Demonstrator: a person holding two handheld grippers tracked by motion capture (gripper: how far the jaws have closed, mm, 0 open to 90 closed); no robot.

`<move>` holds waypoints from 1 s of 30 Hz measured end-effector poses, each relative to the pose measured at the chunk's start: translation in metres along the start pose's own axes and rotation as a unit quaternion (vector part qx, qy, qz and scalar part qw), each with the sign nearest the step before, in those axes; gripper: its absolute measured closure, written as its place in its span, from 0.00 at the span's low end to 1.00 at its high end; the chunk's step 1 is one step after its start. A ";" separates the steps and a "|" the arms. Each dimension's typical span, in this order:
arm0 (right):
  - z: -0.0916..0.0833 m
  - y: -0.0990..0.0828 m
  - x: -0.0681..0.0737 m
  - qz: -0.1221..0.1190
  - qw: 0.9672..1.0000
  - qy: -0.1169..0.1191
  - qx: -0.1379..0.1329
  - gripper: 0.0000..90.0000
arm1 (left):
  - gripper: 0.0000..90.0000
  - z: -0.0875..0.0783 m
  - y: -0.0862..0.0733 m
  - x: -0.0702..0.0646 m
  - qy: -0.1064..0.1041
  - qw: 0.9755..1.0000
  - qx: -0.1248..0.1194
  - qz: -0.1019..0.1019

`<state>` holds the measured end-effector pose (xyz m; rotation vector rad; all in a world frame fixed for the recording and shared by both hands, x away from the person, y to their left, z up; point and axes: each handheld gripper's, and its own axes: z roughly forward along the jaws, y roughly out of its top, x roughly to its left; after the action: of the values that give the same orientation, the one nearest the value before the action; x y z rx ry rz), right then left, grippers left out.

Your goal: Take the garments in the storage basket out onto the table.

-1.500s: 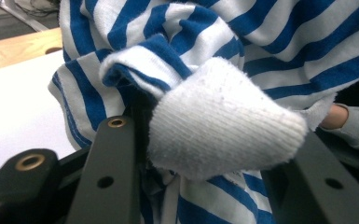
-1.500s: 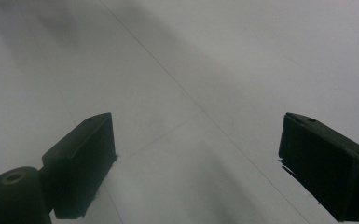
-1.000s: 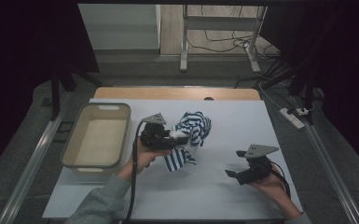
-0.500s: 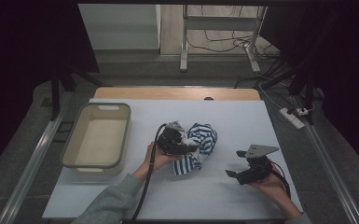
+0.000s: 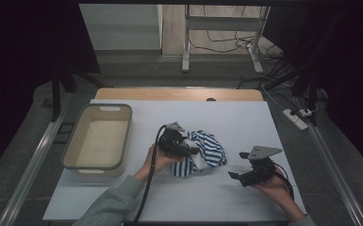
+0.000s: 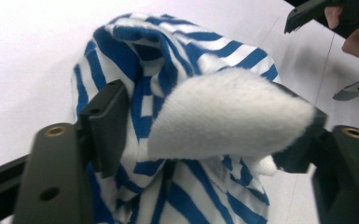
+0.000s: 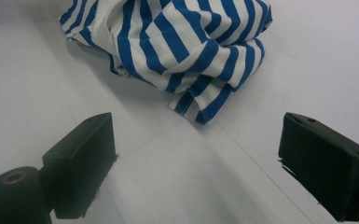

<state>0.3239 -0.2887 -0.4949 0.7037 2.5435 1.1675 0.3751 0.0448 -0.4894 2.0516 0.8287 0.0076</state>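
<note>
Left gripper [image 5: 192, 151] sits at the cloth [image 5: 206, 151], jaws have just been opening and now stand partly apart with cloth between them. Left gripper view: blue-and-white striped fabric [image 6: 177, 121] bunched between the two black jaws, a white fuzzy flap lying across toward the right-hand jaw and draped on it; left-hand jaw edge against the stripes. Can't tell for sure if the pads still press; the gap looks loose, fabric resting more than pinched. Person's left hand [image 5: 156, 159] wraps the gripper body from below, cable trailing down toward the grey sleeve [image 5: 111, 207].

Right gripper [image 5: 238, 176] is well apart from the cloth, off to its right and a bit nearer the person, resting low over the table [image 5: 245, 117]. Jaws wide, nothing between them. Right gripper view: both black jaws spread at the bottom corners, bare white tabletop between, cloth [image 7: 177, 51] ahead of them in a crumpled heap, not touching either jaw. Right hand [image 5: 277, 188] holds it from underneath, grey plate on top.

Cloth lies in a heap on the table, just ahead of the left gripper, between the two grippers. Beige bin [image 5: 78, 153] stands left of the left gripper, near, not touching.
</note>
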 end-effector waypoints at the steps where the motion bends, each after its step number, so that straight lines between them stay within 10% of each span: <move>1: 0.000 0.000 0.000 0.001 1.000 -0.001 -0.001 0.12 | 0.28 -0.003 0.000 0.000 0.000 1.000 -0.009 -0.001; 24: -0.003 0.000 -0.003 0.007 1.000 0.003 -0.015 0.12 | 0.22 -0.063 -0.028 -0.024 0.080 0.995 -0.027 0.060; 30: -0.004 -0.001 -0.006 0.013 1.000 0.002 -0.019 0.12 | 0.22 -0.086 -0.051 -0.027 0.096 0.994 -0.022 0.046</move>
<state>0.3269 -0.2952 -0.4932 0.7277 2.5157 1.2238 0.2999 0.1120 -0.4681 2.0675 0.8411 0.2751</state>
